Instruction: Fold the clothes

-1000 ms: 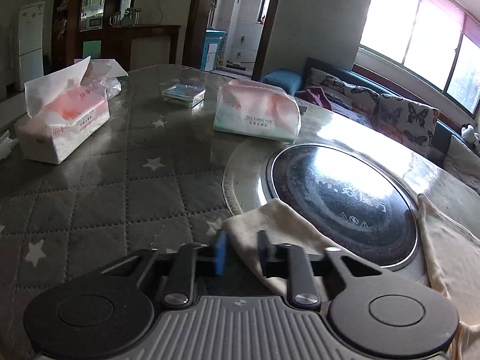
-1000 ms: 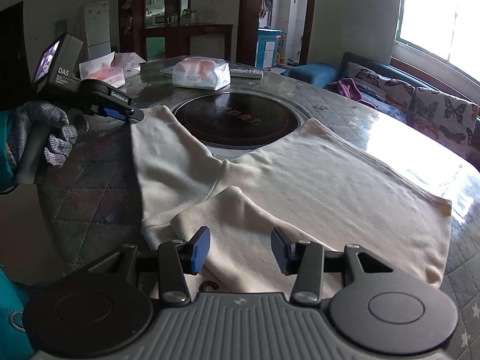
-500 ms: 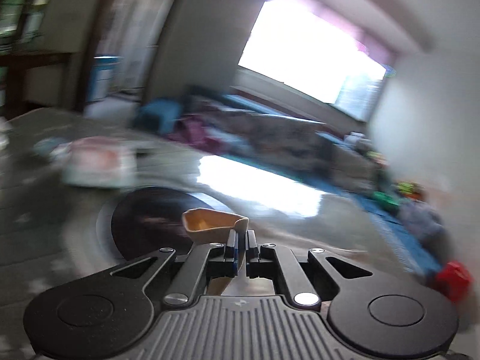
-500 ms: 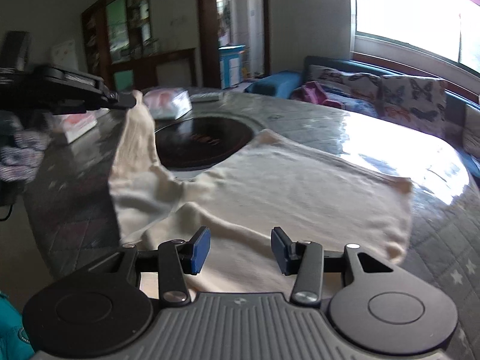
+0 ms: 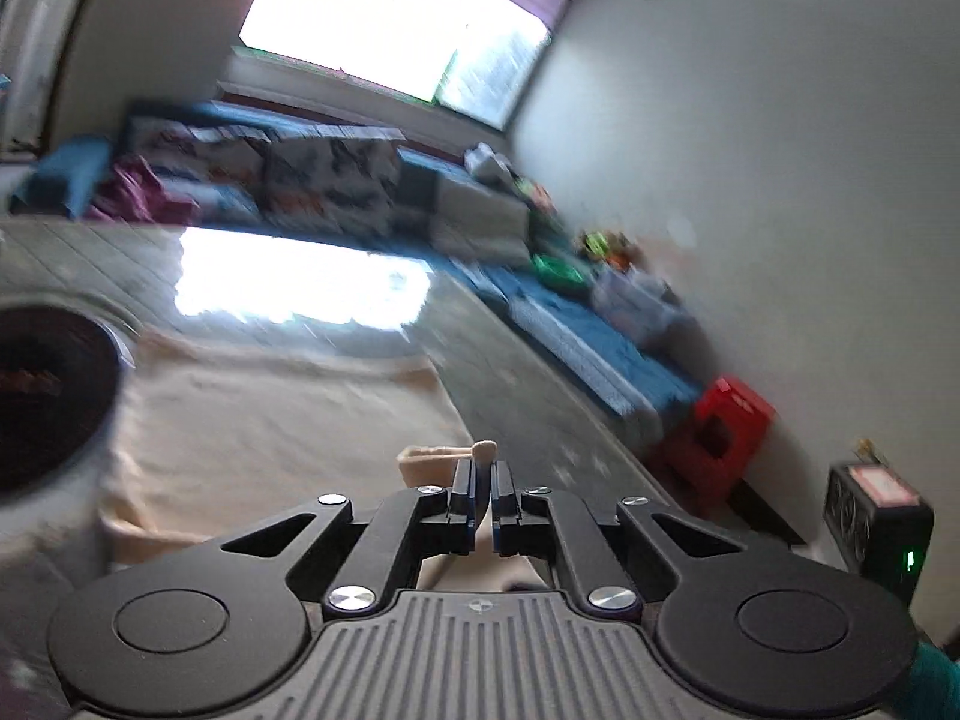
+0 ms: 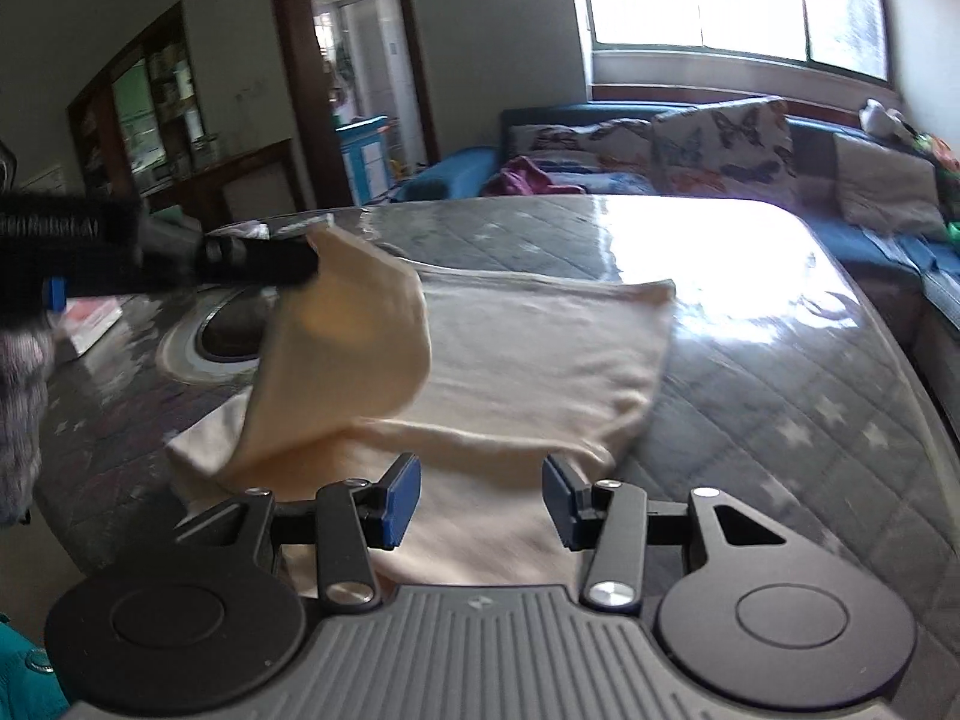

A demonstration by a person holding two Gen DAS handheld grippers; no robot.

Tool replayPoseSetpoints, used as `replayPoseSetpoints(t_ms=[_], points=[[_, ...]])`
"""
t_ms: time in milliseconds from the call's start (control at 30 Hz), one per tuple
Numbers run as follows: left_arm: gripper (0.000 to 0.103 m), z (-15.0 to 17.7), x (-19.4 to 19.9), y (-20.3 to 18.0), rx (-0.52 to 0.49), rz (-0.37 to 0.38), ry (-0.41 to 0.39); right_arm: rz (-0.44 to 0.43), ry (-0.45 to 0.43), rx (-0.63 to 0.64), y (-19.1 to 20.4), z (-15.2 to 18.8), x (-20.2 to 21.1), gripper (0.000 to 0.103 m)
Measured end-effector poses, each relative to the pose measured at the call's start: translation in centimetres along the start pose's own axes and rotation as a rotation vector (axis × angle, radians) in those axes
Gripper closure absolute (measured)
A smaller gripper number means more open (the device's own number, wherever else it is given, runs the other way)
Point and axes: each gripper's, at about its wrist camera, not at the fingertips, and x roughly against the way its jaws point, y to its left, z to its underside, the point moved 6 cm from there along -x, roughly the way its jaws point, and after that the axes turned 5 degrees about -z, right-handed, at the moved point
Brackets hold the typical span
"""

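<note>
Pinching cream garment [image 6: 540, 360] sleeve: left tool [image 5: 483, 483]; right tool [image 6: 480, 501] agape.

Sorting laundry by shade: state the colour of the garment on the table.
Plain cream, no pattern; the garment shows best in the right wrist view.

Left gripper [image 5: 483, 468]: jaws shut on a pinch of the cream garment [image 6: 528, 360], whose edge sticks up between the tips at 12 o'clock in its own view.
Left gripper, seen from the right wrist [image 6: 306, 264]: at 9 to 10 o'clock, raised above the desk, pointing toward 3 o'clock with the lifted flap hanging from its tip.
Left hand [image 6: 18, 396]: in a grey knit glove, at the 9 o'clock edge, blurred.
Right gripper [image 6: 480, 495]: jaws parted, blue pads facing each other, nothing pinched; it hovers low over the cloth, pointing toward 12 o'clock.
Sleeve [image 6: 24, 684]: teal, at 8 o'clock.
</note>
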Motion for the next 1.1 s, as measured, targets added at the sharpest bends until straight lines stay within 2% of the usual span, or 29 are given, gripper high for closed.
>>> replayPoseSetpoints(t_ms=[133, 300, 433, 500, 733, 867, 1000, 1100], points=[[0.095, 2.2, -1.2, -0.6, -0.037, 0.015, 0.066, 0.025, 0.000, -0.042, -1.3, 0.5, 0.5, 0.058], [0.076, 3.6, -1.2, 0.1, -0.053, 0.033, 0.114, 0.034, -0.005, -0.081, -2.1, 0.5, 0.7, 0.058], [0.075, 3.4, 0.4, 2.1, -0.084, -0.016, 0.082, 0.011, 0.003, -0.075, -1.5, 0.3, 0.5, 0.059], [0.072, 3.4, 1.1, 3.4, -0.101, -0.054, 0.068, -0.006, 0.018, -0.058, -0.8, 0.3, 0.1, 0.059], [0.070, 4.7, 3.8, 8.8, -0.095, -0.207, 0.075, -0.021, 0.059, -0.042, 0.1, 0.5, -2.3, 0.064], [0.069, 5.5, 4.6, 10.7, -0.061, -0.238, 0.088, -0.009, 0.076, -0.045, 0.2, 0.5, -3.3, 0.072], [0.067, 6.0, 4.4, 11.2, -0.044, -0.240, 0.098, 0.028, 0.070, -0.003, 0.6, 0.2, -3.4, 0.095], [0.067, 6.3, 4.3, 11.5, -0.038, -0.239, 0.100, 0.059, 0.054, 0.036, 1.0, -0.2, -3.1, 0.100]])
